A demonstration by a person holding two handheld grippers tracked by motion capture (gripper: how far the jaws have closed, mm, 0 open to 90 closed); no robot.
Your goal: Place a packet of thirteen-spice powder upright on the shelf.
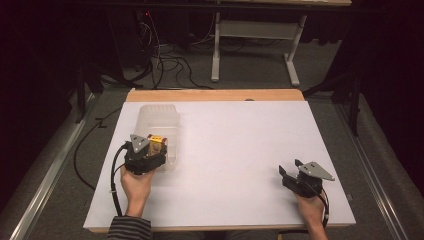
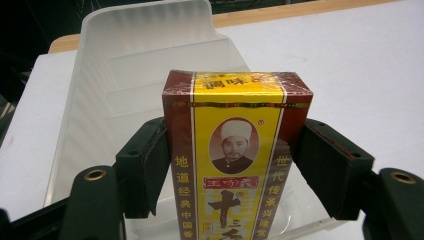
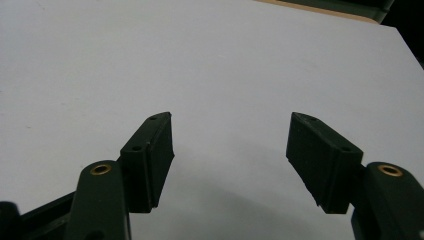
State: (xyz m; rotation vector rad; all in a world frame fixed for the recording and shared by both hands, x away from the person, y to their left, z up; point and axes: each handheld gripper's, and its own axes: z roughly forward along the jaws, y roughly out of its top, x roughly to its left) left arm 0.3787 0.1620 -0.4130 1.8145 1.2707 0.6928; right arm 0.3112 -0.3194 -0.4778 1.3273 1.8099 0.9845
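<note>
A maroon and yellow box with Chinese print and a portrait stands upright between the jaws of my left gripper. Seen from the left gripper view, the box is pinched on both sides by the black pads, and the left gripper is shut on it. It hangs over the near end of a clear plastic tray, whose ribbed inside stretches away behind it. At the table's right, my right gripper rests low with its jaws apart; the right gripper holds nothing above the white surface.
The table is covered by a white sheet, with a strip of bare wood along the far edge. Beyond the table, cables lie on the floor near a white desk frame.
</note>
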